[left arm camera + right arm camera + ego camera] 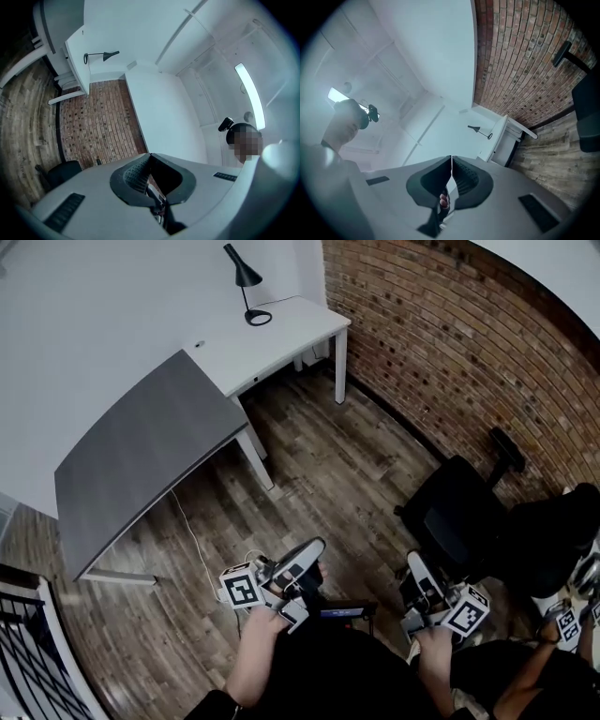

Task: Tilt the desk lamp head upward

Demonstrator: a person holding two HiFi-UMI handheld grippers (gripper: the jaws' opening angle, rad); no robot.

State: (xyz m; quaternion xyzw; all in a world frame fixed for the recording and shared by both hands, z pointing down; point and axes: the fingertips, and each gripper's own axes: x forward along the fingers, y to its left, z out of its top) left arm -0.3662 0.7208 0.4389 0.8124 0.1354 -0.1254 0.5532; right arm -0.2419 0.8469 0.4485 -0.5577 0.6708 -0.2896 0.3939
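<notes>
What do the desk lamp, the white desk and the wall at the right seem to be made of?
Desk lamp: probably painted metal, matte black; the stem is thin and straight, the cone shade shows no gloss. White desk: perhaps laminated board, smooth matte white; no grain shows. Wall at the right: bare red brick, rough, with pale mortar lines.

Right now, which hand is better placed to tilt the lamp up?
Probably left. Both are shut, empty and far from the lamp, but the left tool sits nearer it than the right tool.
</notes>
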